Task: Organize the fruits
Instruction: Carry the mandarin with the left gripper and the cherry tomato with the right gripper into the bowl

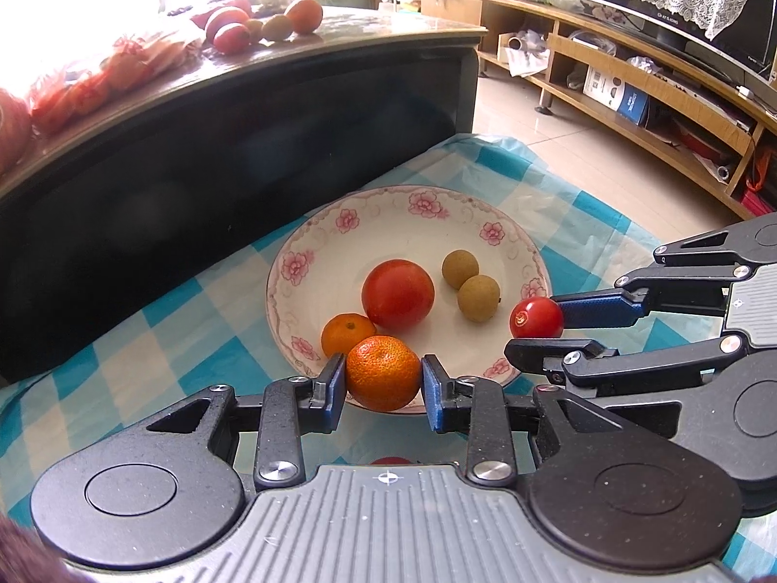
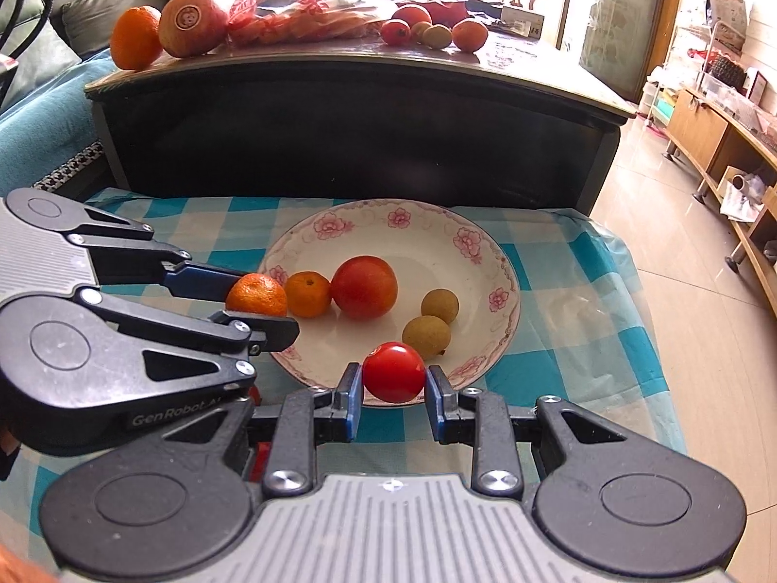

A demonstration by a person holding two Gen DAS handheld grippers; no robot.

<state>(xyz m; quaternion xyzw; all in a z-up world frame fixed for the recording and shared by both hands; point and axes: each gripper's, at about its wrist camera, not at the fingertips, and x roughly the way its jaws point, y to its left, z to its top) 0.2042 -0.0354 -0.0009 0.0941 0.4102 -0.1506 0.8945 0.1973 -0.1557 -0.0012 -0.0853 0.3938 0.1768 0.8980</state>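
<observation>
Counter: checked blue-and-white cloth, floral plate on it.
Plate: holds large red tomato, small mandarin, two longans.
Left gripper: fingers pinching a mandarin over the near rim.
Right gripper: fingers pinching a cherry tomato at the plate's edge.
Step, as judged: placing both fruits. Best lowered until touching the dish, beside like fruit, then released gently to stop rolling.
Orientation: both fruits round, no clear long axis; mandarin's stem end cannot be told.
</observation>
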